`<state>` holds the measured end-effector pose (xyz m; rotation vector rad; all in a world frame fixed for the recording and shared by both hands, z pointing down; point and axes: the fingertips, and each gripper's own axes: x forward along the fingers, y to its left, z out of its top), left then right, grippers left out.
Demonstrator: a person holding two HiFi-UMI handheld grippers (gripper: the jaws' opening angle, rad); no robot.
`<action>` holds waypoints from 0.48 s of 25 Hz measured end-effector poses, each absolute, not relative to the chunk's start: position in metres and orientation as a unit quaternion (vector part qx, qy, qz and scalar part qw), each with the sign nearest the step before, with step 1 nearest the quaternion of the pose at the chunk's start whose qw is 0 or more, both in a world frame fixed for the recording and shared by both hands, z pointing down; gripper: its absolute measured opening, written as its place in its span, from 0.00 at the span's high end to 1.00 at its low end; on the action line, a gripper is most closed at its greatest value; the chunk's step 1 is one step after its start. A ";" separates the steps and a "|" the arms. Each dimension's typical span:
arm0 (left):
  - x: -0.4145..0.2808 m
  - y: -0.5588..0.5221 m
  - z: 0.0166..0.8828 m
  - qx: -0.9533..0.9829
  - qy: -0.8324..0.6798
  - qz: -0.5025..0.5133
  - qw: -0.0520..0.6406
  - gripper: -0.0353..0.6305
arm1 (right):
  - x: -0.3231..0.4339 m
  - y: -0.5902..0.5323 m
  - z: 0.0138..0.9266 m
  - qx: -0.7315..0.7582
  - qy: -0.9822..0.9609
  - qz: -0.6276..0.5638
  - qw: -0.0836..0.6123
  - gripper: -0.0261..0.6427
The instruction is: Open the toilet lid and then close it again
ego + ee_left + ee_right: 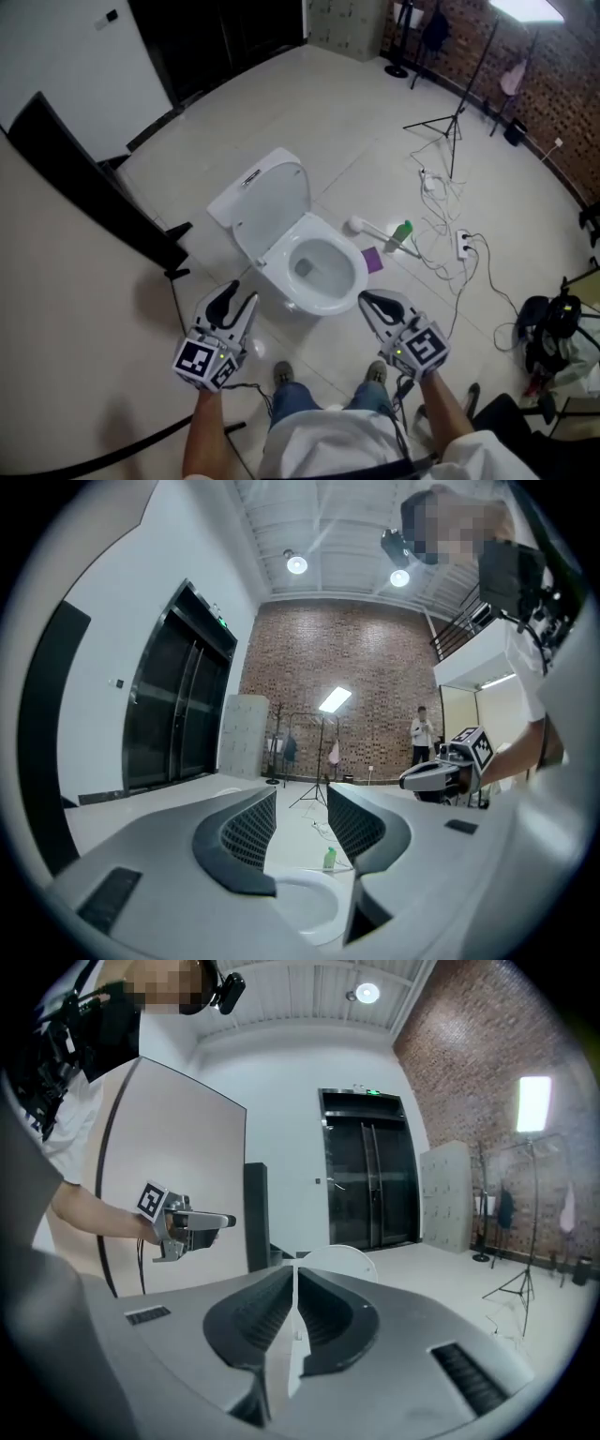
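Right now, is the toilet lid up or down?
Up. The lid stands raised in front of the tank, and the bowl below it is uncovered.

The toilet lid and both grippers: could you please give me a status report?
Left gripper open, empty; right gripper shut, empty. White plastic toilet lid raised, untouched. Green bottle lies beside white bowl, not blocking the lid.

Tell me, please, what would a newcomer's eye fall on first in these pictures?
A white toilet stands alone in the middle of the pale floor, its lid raised. Just in front of it, the left gripper has its jaws apart and empty, and the right gripper has its jaws shut. On the floor to the toilet's right lie a green bottle and loose cables.
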<state>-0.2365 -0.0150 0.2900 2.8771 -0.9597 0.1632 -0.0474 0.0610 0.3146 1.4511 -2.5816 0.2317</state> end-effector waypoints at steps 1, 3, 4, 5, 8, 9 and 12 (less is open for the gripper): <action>-0.247 -0.026 0.293 0.949 -0.304 0.060 0.051 0.70 | -0.060 0.057 0.316 0.499 -0.859 0.086 0.079 0.94; -0.263 -0.050 0.300 0.954 -0.285 0.074 0.049 0.70 | -0.084 0.049 0.318 0.515 -0.848 0.101 0.071 0.94; -0.269 -0.063 0.305 0.956 -0.278 0.080 0.050 0.69 | -0.095 0.046 0.321 0.519 -0.845 0.107 0.072 0.94; -0.273 -0.075 0.310 0.957 -0.273 0.085 0.050 0.67 | -0.105 0.042 0.322 0.521 -0.843 0.112 0.072 0.94; -0.280 -0.115 0.329 0.957 -0.269 0.097 0.049 0.67 | -0.128 0.028 0.329 0.520 -0.843 0.121 0.072 0.92; -0.281 -0.129 0.338 0.956 -0.270 0.103 0.048 0.67 | -0.134 0.024 0.332 0.519 -0.843 0.124 0.070 0.91; -0.277 -0.177 0.363 0.953 -0.271 0.125 0.047 0.67 | -0.143 0.012 0.343 0.522 -0.841 0.127 0.063 0.91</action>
